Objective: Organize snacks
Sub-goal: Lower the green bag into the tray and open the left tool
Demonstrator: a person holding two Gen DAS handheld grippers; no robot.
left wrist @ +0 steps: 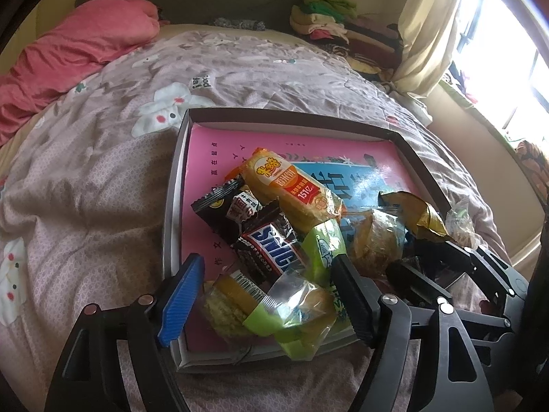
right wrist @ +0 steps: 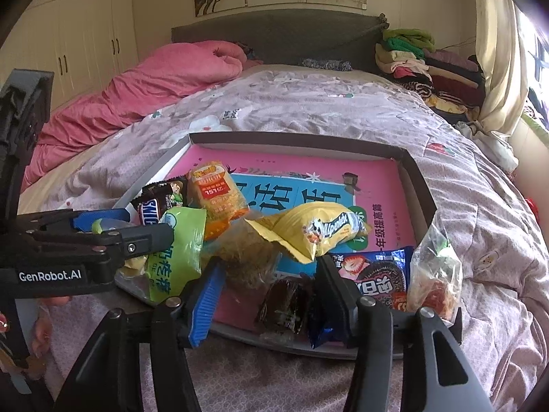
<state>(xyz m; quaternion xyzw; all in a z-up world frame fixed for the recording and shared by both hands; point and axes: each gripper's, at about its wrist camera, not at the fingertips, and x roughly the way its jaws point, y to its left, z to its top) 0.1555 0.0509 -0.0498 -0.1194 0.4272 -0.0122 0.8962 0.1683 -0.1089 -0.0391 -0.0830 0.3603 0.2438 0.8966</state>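
A shallow box [left wrist: 291,116] [right wrist: 308,139] with a pink book cover as its floor lies on the bed and holds several snacks. My left gripper [left wrist: 264,295] is open around a green-and-clear wrapped cake [left wrist: 291,312] at the box's near edge; it also shows in the right wrist view [right wrist: 178,250]. A Snickers bar [left wrist: 274,247], a black packet [left wrist: 226,206] and an orange cracker pack [left wrist: 291,189] lie behind it. My right gripper [right wrist: 267,298] is open around a dark brown snack [right wrist: 288,305]. A yellow Alpenliebe bag [right wrist: 319,226] and a blue cookie pack [right wrist: 374,274] lie near it.
A clear bag of snacks [right wrist: 435,274] rests on the box's right rim. The box sits on a patterned grey-pink quilt [left wrist: 103,189]. A pink duvet [right wrist: 154,86] lies at the far left, folded clothes [right wrist: 429,65] at the far right by the curtain.
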